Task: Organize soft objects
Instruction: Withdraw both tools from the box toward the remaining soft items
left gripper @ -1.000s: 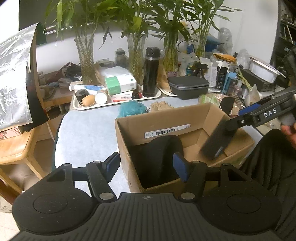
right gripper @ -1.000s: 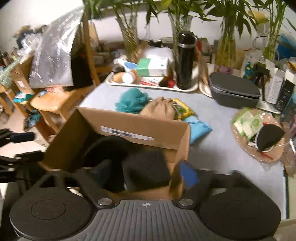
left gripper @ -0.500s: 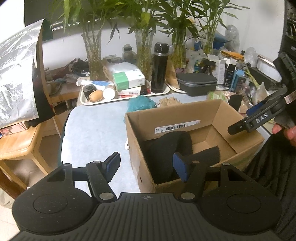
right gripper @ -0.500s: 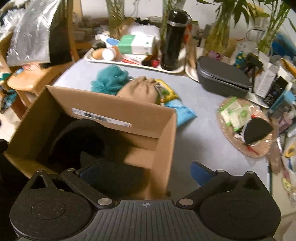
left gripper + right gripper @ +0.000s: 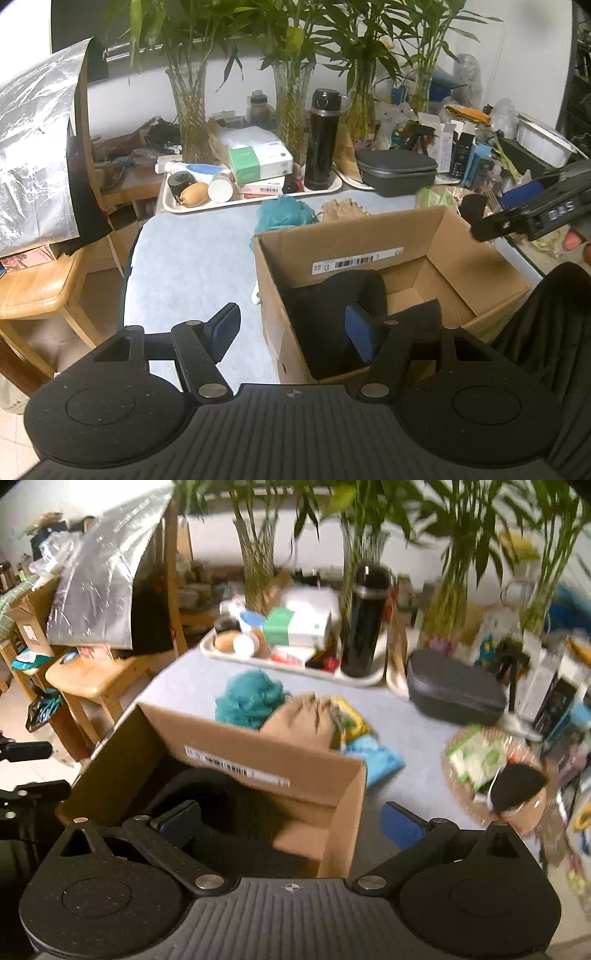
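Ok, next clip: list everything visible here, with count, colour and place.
cardboard box: one, brown, open, near table edge
dark soft items: at least two, black, inside the box
mesh sponge: one, teal, behind the box
drawstring pouch: one, tan, beside the sponge
cloths: yellow and light blue, right of the pouch
flask: one, black, on a white tray
case: one, dark grey, right of the tray
vases with bamboo: several, glass, along the wall
woven mat: one, right side, holding packets
wooden chair: one, left of the table
left gripper: open, empty
right gripper: open, empty
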A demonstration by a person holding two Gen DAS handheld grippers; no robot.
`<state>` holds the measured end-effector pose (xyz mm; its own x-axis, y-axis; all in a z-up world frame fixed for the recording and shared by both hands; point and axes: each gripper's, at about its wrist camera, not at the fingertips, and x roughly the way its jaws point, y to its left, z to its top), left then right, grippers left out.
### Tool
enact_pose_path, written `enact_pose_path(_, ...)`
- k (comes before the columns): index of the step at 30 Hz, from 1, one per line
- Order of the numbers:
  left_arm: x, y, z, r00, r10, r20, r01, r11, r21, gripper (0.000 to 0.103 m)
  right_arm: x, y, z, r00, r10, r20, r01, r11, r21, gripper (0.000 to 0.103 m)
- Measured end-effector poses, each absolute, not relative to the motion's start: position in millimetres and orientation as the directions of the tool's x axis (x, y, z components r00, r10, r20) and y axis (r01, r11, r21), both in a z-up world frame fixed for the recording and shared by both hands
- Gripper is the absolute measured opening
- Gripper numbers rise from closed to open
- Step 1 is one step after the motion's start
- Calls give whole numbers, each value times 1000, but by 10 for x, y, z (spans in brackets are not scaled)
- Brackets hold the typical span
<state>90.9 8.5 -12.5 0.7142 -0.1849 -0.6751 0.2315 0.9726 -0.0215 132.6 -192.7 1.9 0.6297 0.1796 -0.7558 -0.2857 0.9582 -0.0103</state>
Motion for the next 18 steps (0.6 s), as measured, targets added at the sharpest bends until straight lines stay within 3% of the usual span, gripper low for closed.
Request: enact_pose_path(18, 1066, 138, -112, 715, -152, -682, 207, 978, -1, 62, 1011, -1827, 671, 782, 35, -622, -222, 948, -226, 103)
